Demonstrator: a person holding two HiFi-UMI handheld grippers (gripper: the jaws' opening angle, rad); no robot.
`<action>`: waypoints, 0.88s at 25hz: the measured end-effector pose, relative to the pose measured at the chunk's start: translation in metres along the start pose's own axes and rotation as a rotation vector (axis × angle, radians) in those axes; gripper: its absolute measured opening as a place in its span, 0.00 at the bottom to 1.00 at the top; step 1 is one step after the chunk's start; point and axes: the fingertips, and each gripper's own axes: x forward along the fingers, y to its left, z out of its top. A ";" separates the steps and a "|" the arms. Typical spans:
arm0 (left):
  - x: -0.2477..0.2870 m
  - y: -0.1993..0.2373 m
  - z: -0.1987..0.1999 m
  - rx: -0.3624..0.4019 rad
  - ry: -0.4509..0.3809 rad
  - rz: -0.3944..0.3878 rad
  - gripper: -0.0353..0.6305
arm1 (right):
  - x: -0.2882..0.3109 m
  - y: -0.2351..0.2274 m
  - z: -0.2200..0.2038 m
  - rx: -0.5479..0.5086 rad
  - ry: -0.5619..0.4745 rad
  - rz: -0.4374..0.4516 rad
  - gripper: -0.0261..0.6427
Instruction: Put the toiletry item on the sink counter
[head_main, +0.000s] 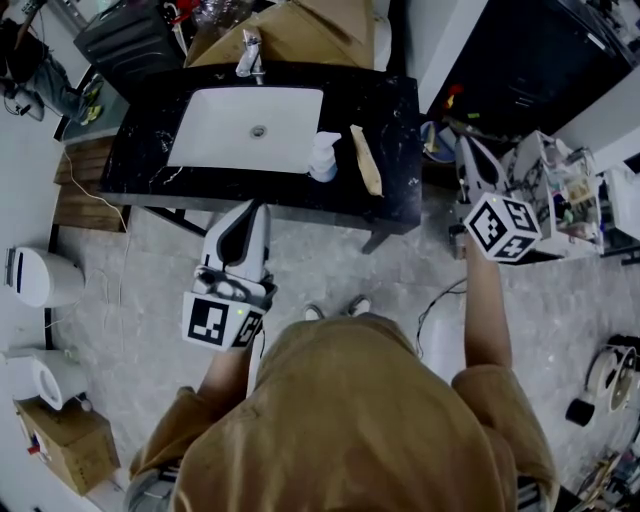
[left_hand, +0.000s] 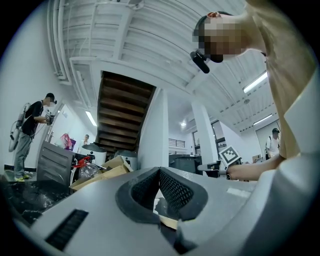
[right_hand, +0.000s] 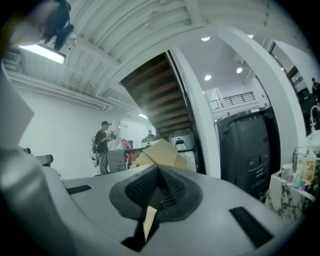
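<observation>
1. Head view.
   - Found bottle (head_main: 322, 158) upright on counter (head_main: 400, 110), at 3 o'clock of basin (head_main: 230, 130), with tan item (head_main: 366, 162) lying just beside it, again at 3 o'clock.
   - Judged both to be toiletry things already set down.
   - Logged left gripper (head_main: 257, 208) at 6 o'clock of basin, off the counter edge and touching nothing.
   - Logged right gripper (head_main: 465, 145) at 4 o'clock of tan item, clear of the counter and near rack (head_main: 560, 190) at its 3 o'clock.
   - For any further placing, aim for bare stone at 3 o'clock of tan item. Keep back from the front edge and away from the bottle, which could topple.

2. Left gripper view.
   - Read pads as closed tip to tip, clamping nothing.
   - Glimpsed only the bottle and tan item through the slot below the tips.
   - Keep this gripper parked where it is, out of the other's path.

3. Right gripper view.
   - Read pads as pressed together here too.
   - Noted thin tan sliver (right_hand: 149, 221) low in the slot. Unable to tell whether it is pinched or merely lying beyond.
   - Saw the rack at the 4 o'clock edge, holding small bottles.
   - If another fetch is meant, spread the jaws before reaching in and close on one body only.
   - Lift straight up to spare the neighbours, and release only once the base sits flat.
</observation>
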 end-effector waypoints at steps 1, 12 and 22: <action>0.002 -0.002 0.003 0.001 -0.007 0.000 0.06 | -0.004 0.001 0.010 -0.021 -0.019 0.006 0.04; 0.011 0.005 0.036 0.062 -0.063 0.052 0.06 | -0.062 0.019 0.103 -0.132 -0.249 0.066 0.04; 0.011 0.014 0.050 0.091 -0.084 0.093 0.06 | -0.100 0.016 0.119 -0.215 -0.300 0.027 0.04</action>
